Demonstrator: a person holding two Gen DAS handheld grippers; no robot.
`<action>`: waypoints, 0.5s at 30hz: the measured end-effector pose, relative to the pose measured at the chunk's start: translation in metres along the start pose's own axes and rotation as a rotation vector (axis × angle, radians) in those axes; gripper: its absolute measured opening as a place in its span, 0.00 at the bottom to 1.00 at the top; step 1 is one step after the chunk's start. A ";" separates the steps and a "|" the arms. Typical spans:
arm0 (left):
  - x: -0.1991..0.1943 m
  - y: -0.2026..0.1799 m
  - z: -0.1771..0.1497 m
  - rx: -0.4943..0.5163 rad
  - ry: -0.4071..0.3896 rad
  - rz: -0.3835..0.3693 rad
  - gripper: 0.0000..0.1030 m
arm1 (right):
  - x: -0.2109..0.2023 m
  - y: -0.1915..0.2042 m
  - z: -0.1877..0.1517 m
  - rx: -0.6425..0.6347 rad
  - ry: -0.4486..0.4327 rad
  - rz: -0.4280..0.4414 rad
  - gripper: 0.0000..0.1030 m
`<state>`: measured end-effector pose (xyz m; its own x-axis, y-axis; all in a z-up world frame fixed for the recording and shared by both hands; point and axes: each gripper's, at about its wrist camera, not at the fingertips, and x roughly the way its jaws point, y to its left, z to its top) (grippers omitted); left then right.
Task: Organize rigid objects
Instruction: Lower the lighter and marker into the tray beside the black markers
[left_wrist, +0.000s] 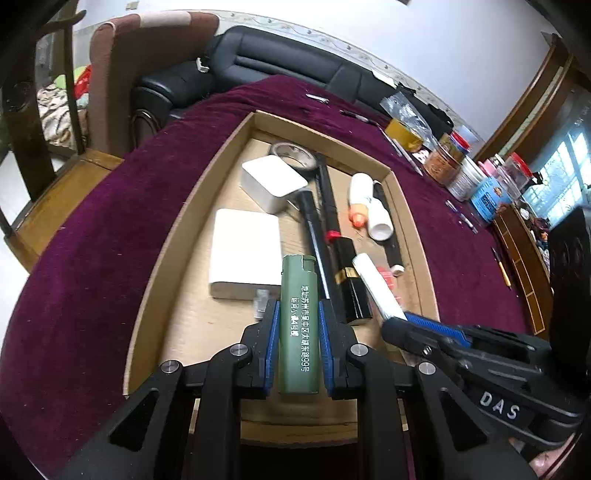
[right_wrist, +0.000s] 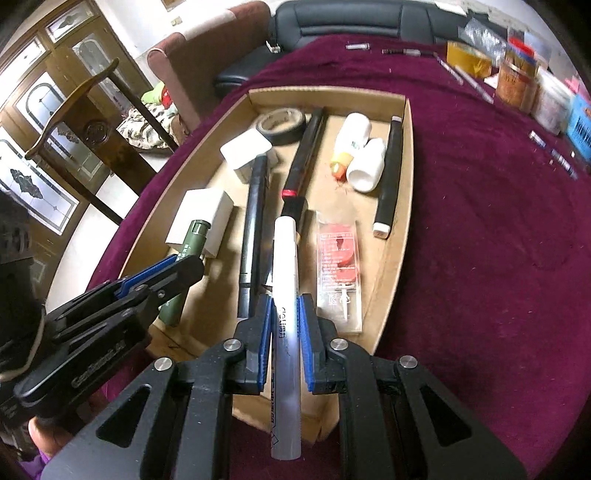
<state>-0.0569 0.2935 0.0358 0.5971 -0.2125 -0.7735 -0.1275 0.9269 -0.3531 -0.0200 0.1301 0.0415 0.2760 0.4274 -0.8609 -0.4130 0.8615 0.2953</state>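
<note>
My left tongs (left_wrist: 298, 317) pinch a green lighter (left_wrist: 297, 325); my right tongs (right_wrist: 284, 314) pinch a white marker (right_wrist: 285, 295). Both hang over the near end of the cardboard tray (right_wrist: 400, 236), side by side, tips pointing down into it.

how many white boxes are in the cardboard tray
2. A larger white box lies near the tray's left wall; a smaller white box sits farther back, beside the tape roll. Others could be hidden.

White wall (left_wrist: 424, 33), black leather sofa (left_wrist: 280, 62), wooden chair (right_wrist: 92, 122), bright window (left_wrist: 561, 177)
</note>
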 end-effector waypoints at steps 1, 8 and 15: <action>0.003 -0.002 0.000 0.005 0.008 -0.005 0.16 | 0.000 -0.001 0.001 0.006 -0.001 -0.003 0.12; 0.021 -0.002 0.001 -0.007 0.060 0.005 0.16 | 0.012 -0.008 0.008 0.039 0.017 -0.022 0.12; 0.027 -0.002 0.006 -0.007 0.062 0.021 0.16 | 0.014 -0.011 0.019 0.027 -0.003 -0.067 0.12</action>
<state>-0.0360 0.2878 0.0190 0.5437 -0.2123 -0.8120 -0.1448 0.9292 -0.3400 0.0054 0.1318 0.0341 0.3045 0.3691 -0.8781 -0.3701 0.8953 0.2480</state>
